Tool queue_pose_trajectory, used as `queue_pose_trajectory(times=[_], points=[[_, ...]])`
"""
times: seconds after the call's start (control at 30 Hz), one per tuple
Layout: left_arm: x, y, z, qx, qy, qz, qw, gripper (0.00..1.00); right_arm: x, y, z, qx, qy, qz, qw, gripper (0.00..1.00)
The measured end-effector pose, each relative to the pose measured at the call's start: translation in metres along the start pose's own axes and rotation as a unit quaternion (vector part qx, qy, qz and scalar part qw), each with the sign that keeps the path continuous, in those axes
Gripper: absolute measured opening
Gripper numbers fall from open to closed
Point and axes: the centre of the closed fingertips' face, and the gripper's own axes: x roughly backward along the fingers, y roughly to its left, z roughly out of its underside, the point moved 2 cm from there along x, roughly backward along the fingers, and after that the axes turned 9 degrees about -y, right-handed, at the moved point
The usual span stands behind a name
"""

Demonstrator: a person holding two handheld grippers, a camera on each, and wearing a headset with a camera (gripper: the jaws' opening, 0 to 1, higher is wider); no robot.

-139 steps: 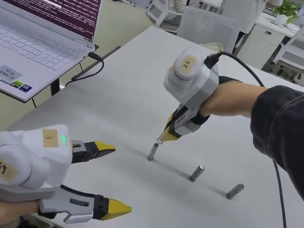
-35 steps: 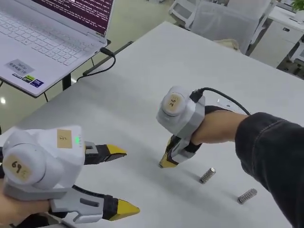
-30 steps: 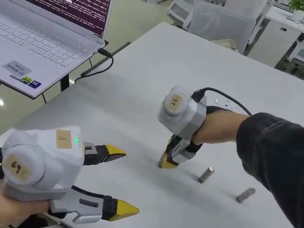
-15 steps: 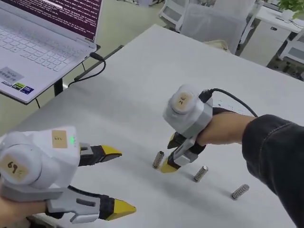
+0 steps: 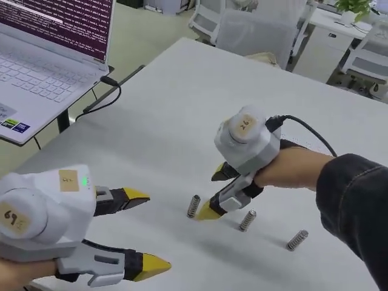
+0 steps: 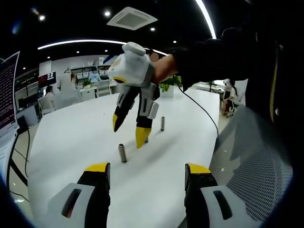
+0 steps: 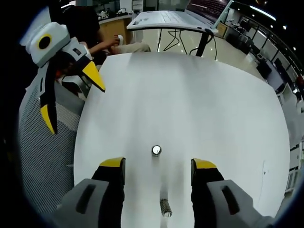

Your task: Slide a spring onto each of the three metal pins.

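Observation:
Three short metal pins stand in a row on the white table [image 5: 170, 109], each wearing a spring: the left pin [image 5: 193, 206], the middle pin [image 5: 247, 220] and the right pin [image 5: 297, 240]. My right gripper [image 5: 212, 193] hovers open just right of the left pin, holding nothing. From its own view I look down on that pin's top [image 7: 156, 150] between the jaws of the right gripper [image 7: 157, 164], with the middle pin [image 7: 165, 207] nearer. My left gripper [image 5: 145, 230] is open and empty at the near left, facing the left pin [image 6: 122, 153].
An open laptop [image 5: 42, 66] sits on a stand off the table's left edge, its cable [image 5: 103, 100] trailing along that edge. Office chairs and desks stand beyond the far edge. A black cord runs from the right gripper across the table.
The right gripper pushed a spring down over the left pin, then opened and drew back to the right. The spring stays on the pin. The left gripper stayed put.

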Motion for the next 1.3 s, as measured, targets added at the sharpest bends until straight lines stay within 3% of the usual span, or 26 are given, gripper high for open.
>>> queue_pose_trajectory(times=[0.37,0.8,1.13,1.3], points=[[-0.003,0.002,-0.005,0.006,-0.004,-0.003,1.0,0.59,0.029,0.004,0.0,-0.031,-0.06,0.03,0.9972,0.57],[-0.009,-0.001,-0.01,0.01,-0.005,0.001,0.9999,0.59,0.067,0.009,0.009,-0.066,-0.129,0.078,0.9863,0.59],[-0.013,-0.002,-0.014,0.012,-0.007,0.004,0.9999,0.59,0.098,0.018,0.021,-0.091,-0.184,0.126,0.9707,0.61],[-0.015,-0.003,-0.015,0.014,-0.009,0.006,0.9998,0.6,0.115,0.021,0.03,-0.109,-0.213,0.154,0.9586,0.6]])
